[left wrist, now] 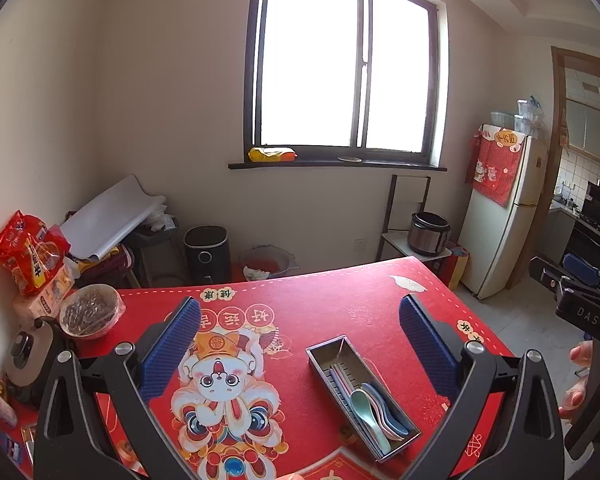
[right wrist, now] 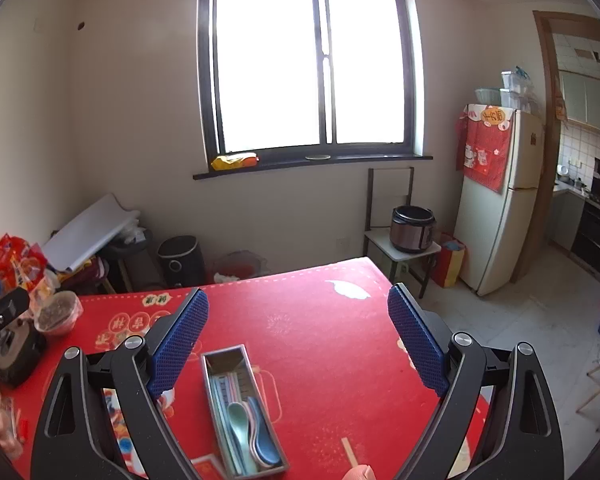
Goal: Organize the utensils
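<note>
Both grippers gape empty above the metal tray holding pastel spoons.

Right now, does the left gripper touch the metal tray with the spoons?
Apart. In the left wrist view the left gripper is open, and red tablecloth shows between both fingers and the metal tray.

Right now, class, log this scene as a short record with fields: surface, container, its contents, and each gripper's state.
surface: table with red printed cloth
container: metal tray, lying flat on the cloth
contents: pastel spoons, bowls toward the camera
left gripper: open, holding nothing
right gripper: open, holding nothing
</note>
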